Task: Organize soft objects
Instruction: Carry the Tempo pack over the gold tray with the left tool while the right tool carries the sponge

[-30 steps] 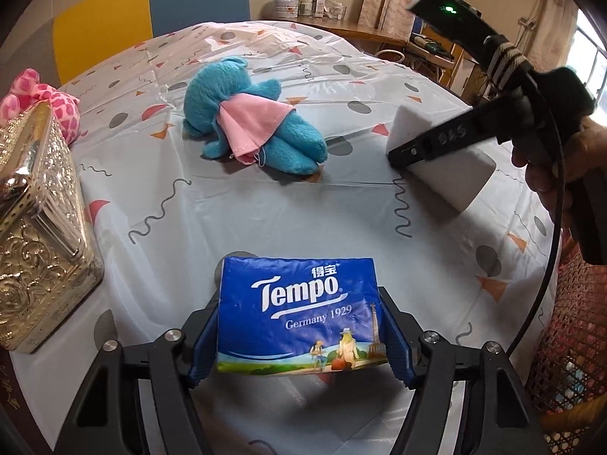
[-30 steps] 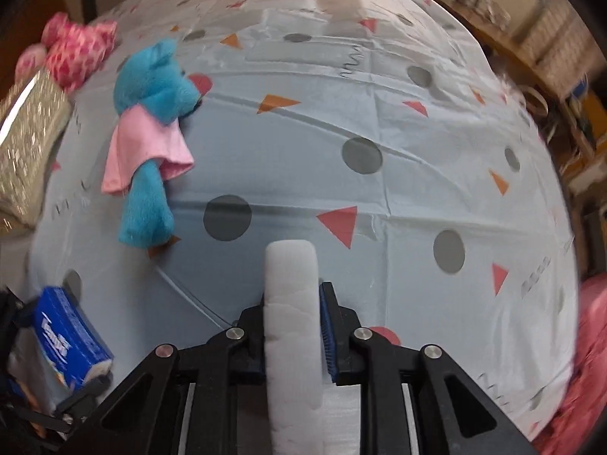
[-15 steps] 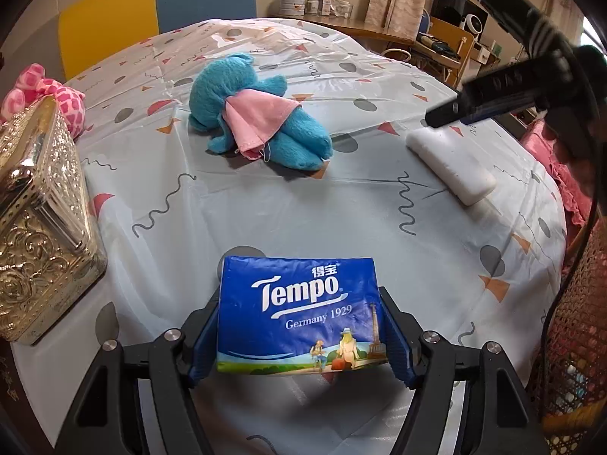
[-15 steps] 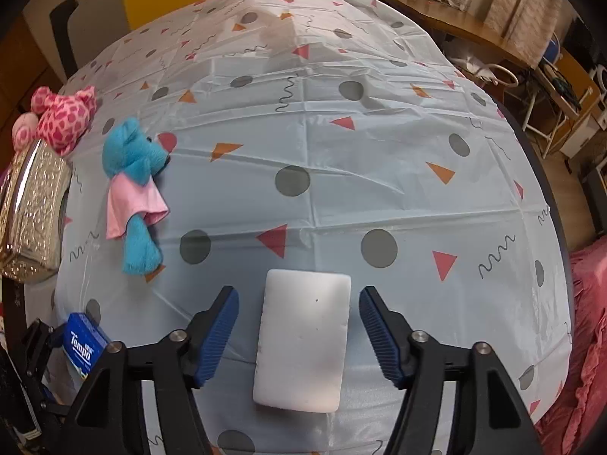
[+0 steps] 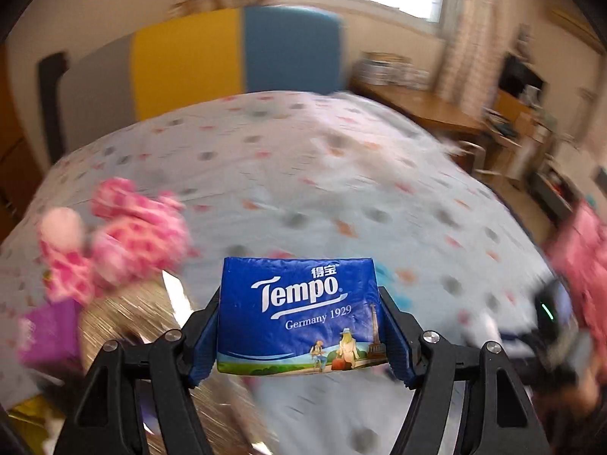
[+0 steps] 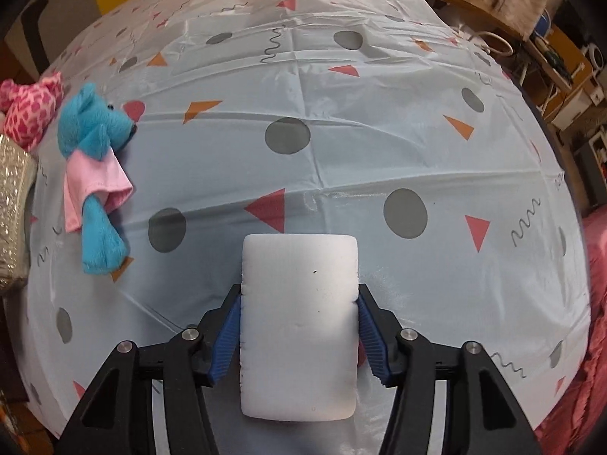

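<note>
My left gripper holds the blue Tempo pack squarely between its blue pads, one on each short side, with the printed face toward the camera. That whole view is smeared with motion. Past the pack I see the pink plush blurred at the left, something gold and shiny just below it, and a purple shape at the far left that I cannot identify. The patterned tablecloth spreads behind.

My right gripper has just been closing, with the white sponge between its jaws. The sponge lies flat on the tablecloth, its long side running away from the camera, and the pads touch both long edges and dent them slightly near the tips. So the fingers stand at middle width, gripping the sponge across its width.

The blue plush, in a pink shirt, lies on the cloth well to the left of the sponge. The pink plush sits beyond it at the left edge, beside the gold box.
</note>
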A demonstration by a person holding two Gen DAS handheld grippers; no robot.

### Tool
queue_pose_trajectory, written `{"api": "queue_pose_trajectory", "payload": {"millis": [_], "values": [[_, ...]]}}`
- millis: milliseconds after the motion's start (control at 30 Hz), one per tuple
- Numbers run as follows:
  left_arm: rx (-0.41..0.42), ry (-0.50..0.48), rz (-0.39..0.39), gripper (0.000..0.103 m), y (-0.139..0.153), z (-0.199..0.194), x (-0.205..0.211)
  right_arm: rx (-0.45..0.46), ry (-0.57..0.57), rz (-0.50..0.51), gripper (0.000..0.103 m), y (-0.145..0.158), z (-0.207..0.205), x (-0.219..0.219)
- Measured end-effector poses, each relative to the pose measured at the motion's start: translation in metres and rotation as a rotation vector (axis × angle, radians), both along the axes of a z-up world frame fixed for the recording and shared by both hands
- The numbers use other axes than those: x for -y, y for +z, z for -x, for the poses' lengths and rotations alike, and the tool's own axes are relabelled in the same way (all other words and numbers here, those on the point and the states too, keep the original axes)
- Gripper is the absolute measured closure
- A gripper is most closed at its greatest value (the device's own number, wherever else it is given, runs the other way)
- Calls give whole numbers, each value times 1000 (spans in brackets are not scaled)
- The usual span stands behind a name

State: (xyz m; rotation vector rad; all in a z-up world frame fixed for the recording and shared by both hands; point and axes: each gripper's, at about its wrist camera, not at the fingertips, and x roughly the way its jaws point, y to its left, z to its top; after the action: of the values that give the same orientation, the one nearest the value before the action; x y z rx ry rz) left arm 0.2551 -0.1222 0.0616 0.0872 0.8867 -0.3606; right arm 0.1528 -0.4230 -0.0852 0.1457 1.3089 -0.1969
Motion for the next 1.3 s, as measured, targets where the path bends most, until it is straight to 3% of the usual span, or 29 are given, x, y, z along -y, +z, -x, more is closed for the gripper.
{"api": "queue_pose_trajectory", "payload": {"millis": [100,200,333,533,800,1300], "values": [[-19,129,50,30,6,-28,-42,8,-4,-6,45,0,-2,4],[-3,211,71,30,9,-25,-79,23,5,8,45,-1,-4,5],[59,264,23,30,10,-9,-110,33,17,30,46,0,-4,-1],[77,370,19,30,4,7,-158,57,73,95,46,2,6,-26],[111,430,-10,30,-3,50,-192,52,45,53,46,2,11,-30],[118,509,1,30,-25,122,-234,68,70,88,46,5,17,-34]]}}
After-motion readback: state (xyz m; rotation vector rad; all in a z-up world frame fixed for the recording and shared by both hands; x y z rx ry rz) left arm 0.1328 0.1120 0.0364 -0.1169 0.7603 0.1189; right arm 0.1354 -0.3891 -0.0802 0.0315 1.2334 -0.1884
